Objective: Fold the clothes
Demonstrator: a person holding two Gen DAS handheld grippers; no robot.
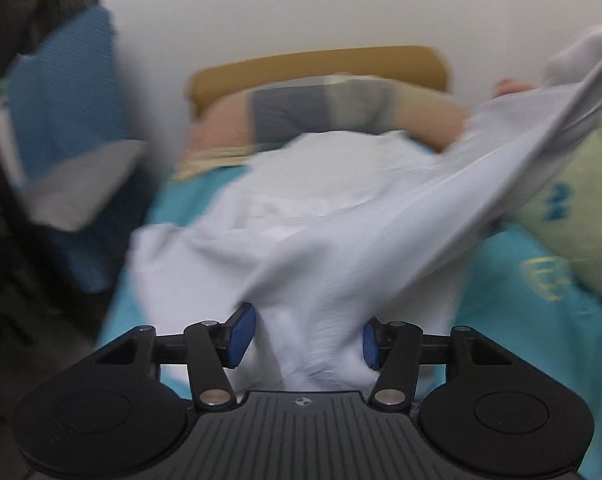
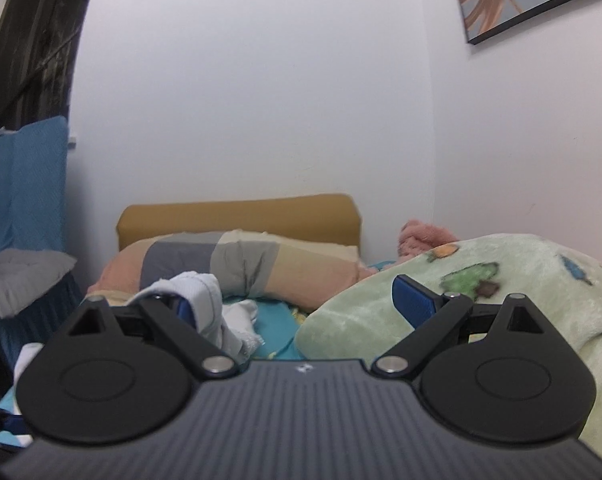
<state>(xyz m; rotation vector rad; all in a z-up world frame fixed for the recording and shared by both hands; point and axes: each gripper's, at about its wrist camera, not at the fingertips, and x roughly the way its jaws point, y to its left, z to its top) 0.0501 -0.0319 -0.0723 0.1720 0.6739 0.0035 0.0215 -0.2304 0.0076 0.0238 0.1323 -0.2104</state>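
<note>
A bed covered in a turquoise printed sheet [image 1: 513, 280] carries everything. At its far end a mustard-yellow padded headboard [image 2: 237, 216] stands against the wall. Just in front of the headboard, a long pillow in peach, grey and cream patches [image 2: 237, 264] lies across the sheet. A white, rumpled cotton garment [image 1: 301, 216] is spread over the middle of the sheet. On the right lies a pale green fleece blanket with cartoon prints [image 2: 481, 280].

Soft matt white cloth garment [image 1: 333, 240]; fleecy green blanket [image 2: 481, 292].
</note>
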